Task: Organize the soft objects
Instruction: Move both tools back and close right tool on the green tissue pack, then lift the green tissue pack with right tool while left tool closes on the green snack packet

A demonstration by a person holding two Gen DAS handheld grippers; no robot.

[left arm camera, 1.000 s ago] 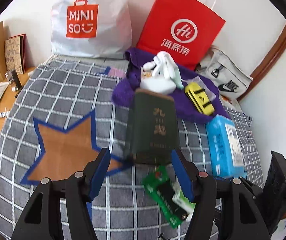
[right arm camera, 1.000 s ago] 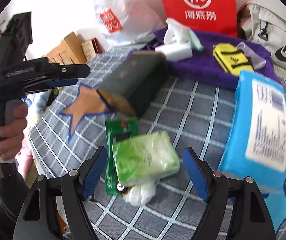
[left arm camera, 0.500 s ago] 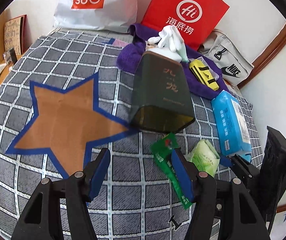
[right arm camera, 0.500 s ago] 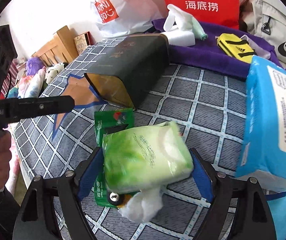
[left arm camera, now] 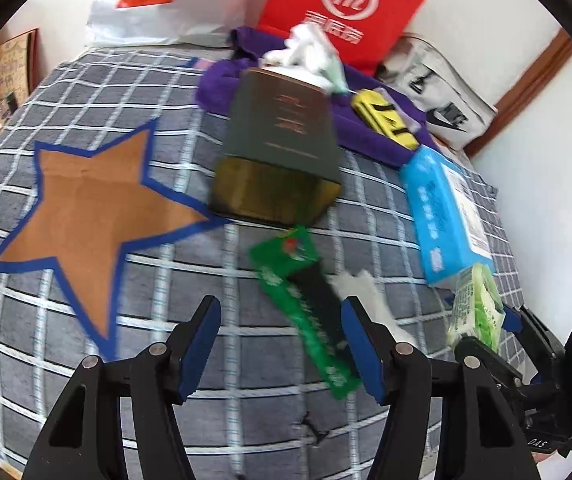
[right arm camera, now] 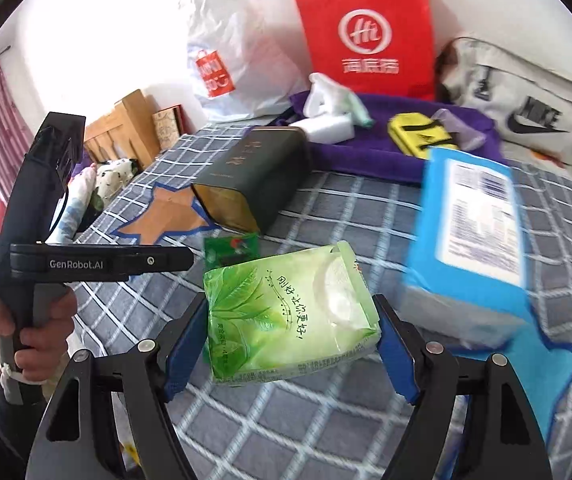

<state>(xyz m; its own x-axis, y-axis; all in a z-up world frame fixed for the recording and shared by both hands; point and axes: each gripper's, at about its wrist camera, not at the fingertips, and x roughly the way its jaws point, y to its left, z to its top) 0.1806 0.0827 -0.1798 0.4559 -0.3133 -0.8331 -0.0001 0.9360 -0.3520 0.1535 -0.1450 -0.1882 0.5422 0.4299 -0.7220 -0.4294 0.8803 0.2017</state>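
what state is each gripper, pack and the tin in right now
right gripper: shut on green tissue pack, lifted
left gripper: open, empty
dark tin: lying on its side
blue tissue pack: flat on bed
green wrapper: flat on bed

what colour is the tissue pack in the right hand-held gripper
Light green with a leaf print, the tissue pack shows best in the right wrist view.

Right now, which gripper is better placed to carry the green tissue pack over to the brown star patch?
Right. The right gripper already has its jaws around the green tissue pack, lifted off the bedspread. The left gripper hangs open above the green wrapper, holding nothing.
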